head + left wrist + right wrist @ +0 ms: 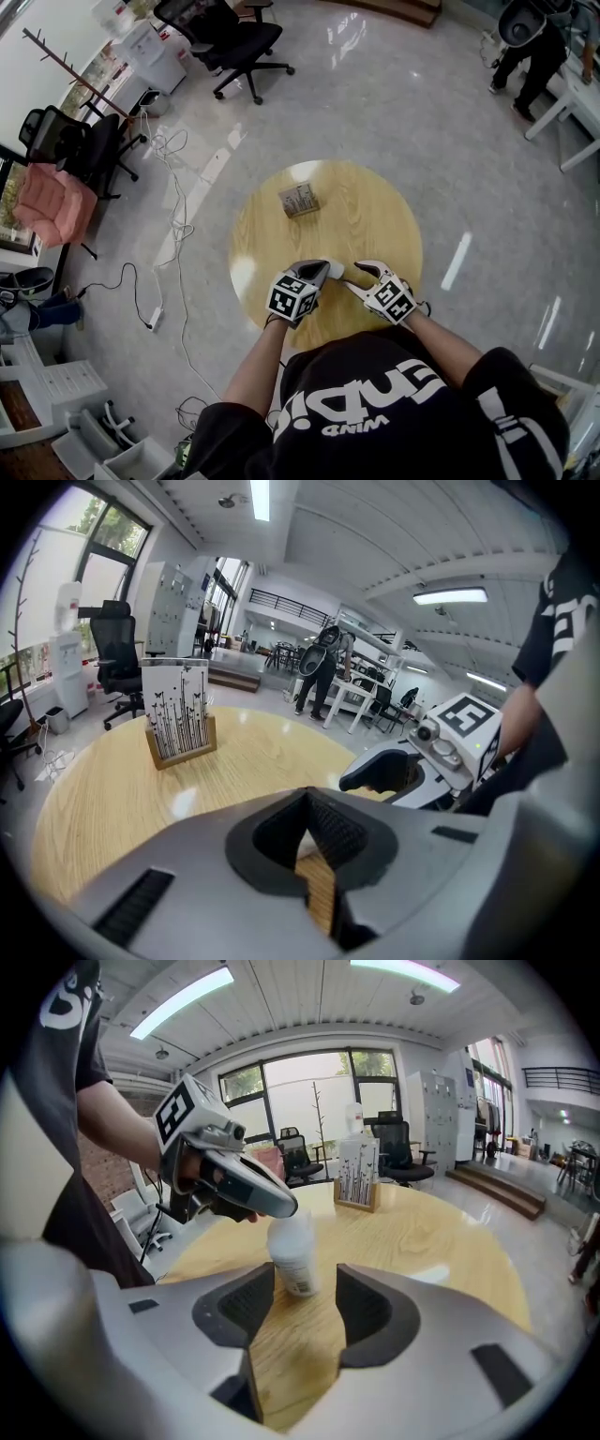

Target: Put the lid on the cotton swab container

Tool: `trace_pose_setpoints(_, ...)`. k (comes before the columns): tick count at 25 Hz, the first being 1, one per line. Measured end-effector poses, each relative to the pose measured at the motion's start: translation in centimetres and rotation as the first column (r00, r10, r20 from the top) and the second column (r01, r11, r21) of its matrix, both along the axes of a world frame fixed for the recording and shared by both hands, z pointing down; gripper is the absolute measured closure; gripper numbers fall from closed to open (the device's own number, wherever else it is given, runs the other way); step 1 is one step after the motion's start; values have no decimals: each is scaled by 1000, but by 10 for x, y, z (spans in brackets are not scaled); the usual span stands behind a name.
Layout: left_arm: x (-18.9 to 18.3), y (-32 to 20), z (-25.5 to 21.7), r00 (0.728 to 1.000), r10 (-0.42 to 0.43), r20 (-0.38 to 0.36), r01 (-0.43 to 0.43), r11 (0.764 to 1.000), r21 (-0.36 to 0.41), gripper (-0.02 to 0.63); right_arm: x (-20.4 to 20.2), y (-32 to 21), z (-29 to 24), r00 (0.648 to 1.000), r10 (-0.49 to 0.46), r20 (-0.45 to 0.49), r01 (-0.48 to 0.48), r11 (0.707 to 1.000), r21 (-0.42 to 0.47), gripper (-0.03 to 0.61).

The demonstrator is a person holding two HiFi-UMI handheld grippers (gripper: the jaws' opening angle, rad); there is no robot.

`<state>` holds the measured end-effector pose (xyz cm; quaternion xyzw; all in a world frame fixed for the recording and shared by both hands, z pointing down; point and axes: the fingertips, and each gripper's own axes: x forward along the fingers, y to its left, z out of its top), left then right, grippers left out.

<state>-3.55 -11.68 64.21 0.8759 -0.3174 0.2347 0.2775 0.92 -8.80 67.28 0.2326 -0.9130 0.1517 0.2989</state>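
The white cotton swab container [294, 1258] stands upright on the round wooden table [361, 211], near its front edge [337, 271]. My left gripper [323, 270] reaches in from the left and is shut on the container's upper part; a sliver of white shows between its pads [305, 841]. Its near jaw hides the container's top in the right gripper view, so I cannot make out the lid. My right gripper [305, 1285] stands open just in front of the container, pads apart and touching nothing. It also shows in the left gripper view [375, 775].
A wooden card holder with a black-and-white pattern [299, 199] stands on the far side of the table [358, 1183]. Office chairs [234, 42], a coat rack and loose cables [173, 225] lie on the floor to the left. A person [530, 52] stands at the back right.
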Motion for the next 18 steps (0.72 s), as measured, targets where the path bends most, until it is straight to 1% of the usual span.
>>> trace_pose_setpoints(2,0,1,-1,1000,-9,8,9,1000,3,606,6,-1,-16,999,28,23,-28,1000,10,377)
trace_pose_setpoints(5,-1,1,-2,999,-40,22,40,999,15,606,10,-6,-49,994,66,85,-70,996,47,377)
trace_pose_setpoints(7,-2,1,-7,998,-69,10,69,997,27,606,12,-8,-70,989,81,126,-90,993,70,379)
trace_pose_setpoints(9,-5,2,-13,995,-95,-14,95,995,33,606,13,-9,-85,985,88,148,-103,990,97,394)
trace_pose_setpoints(10,-6,2,-17,994,-107,-25,108,993,36,606,14,-9,-92,984,91,155,-109,988,111,410)
trace_pose_setpoints(15,-15,7,-34,982,-175,-68,178,983,42,606,22,-6,-116,979,108,174,-137,977,165,537)
trace_pose_setpoints(16,-17,8,-38,979,-188,-78,192,981,43,606,24,-5,-119,979,111,170,-140,976,169,554)
trace_pose_setpoints(18,-22,11,-46,974,-205,-95,211,976,49,606,27,-5,-124,978,122,169,-150,975,164,568)
